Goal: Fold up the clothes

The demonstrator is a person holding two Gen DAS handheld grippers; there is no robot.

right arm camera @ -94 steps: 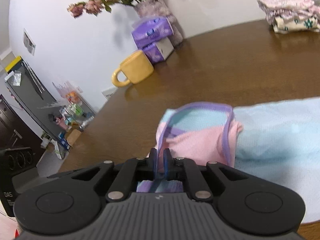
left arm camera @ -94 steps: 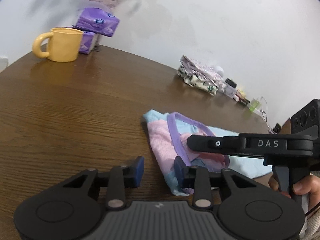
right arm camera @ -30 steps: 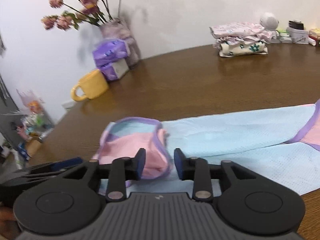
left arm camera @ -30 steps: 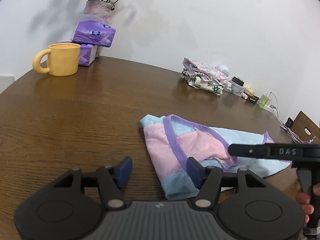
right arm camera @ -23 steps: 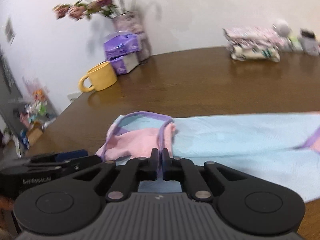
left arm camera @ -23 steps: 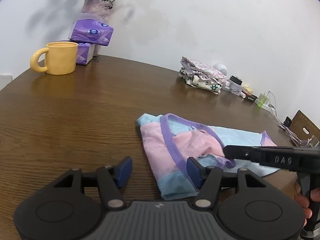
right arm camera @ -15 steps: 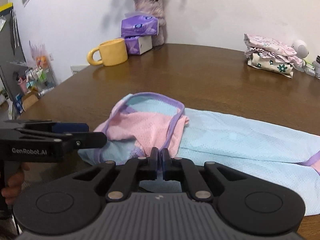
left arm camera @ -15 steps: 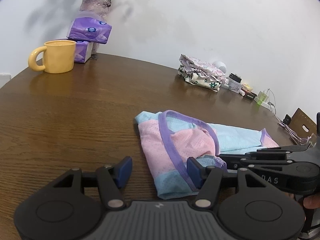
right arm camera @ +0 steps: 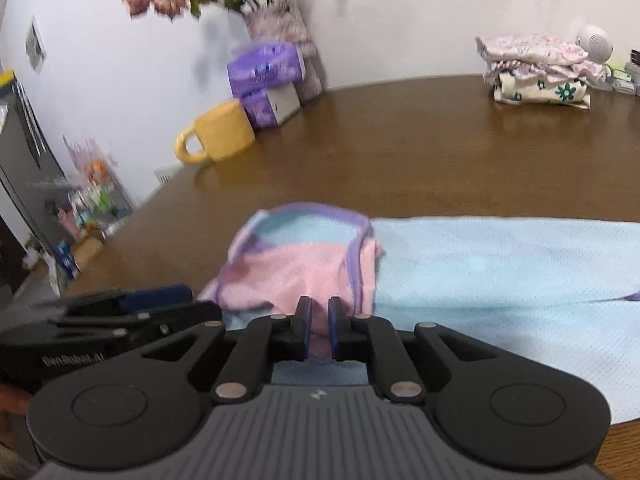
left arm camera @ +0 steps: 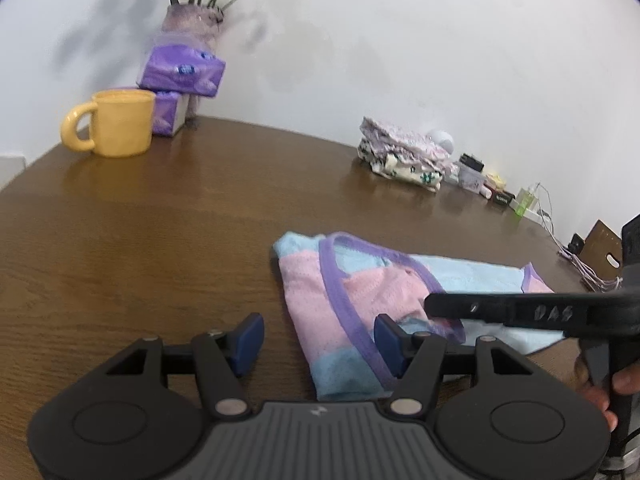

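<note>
Right hand-held gripper (right arm camera: 318, 330) is opening, pink fold between its jaws; the garment (right arm camera: 460, 276) at the worktop's (right arm camera: 400, 152) near edge may spring open. Left hand-held gripper (left arm camera: 318, 338) gapes empty.

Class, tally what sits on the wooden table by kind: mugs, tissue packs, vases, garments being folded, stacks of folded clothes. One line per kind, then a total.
Mug: 1
Tissue packs: 2
Vase: 1
Garment being folded: 1
Stack of folded clothes: 1
Total: 6
</note>
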